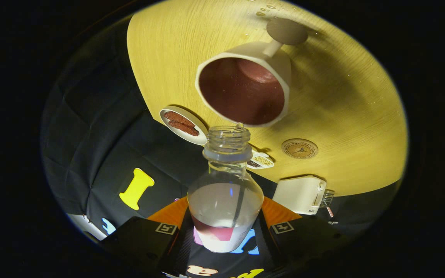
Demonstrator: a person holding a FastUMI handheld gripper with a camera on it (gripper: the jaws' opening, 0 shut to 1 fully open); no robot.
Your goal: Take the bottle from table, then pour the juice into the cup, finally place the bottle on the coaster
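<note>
Bottle [225,193] sits clamped between the two fingers of the hand-held gripper [224,231], both fingers pressing on its lower body. Cap off; a little pale juice lies in the belly. Its long axis runs straight ahead along the fingers, open mouth leading, and the tilted scene suggests the bottle is tipped toward pouring.

Cup [245,87], a stemmed goblet with a pale outside and dark red inside, stands on the wooden desk [354,116] just beyond the bottle mouth. The mouth meets the cup's near rim in this view; touching or apart cannot be told. A thin thread of liquid seems to leave the lip.

Judgement: pour step is under way, little juice left to give.

Coaster [299,148], a round cork disc, lies on the desk beside the bottle neck, nearer the gripper than the cup. A small dish of biscuits [183,125] lies on the other side, and a white toaster [301,195] near the desk edge.
</note>
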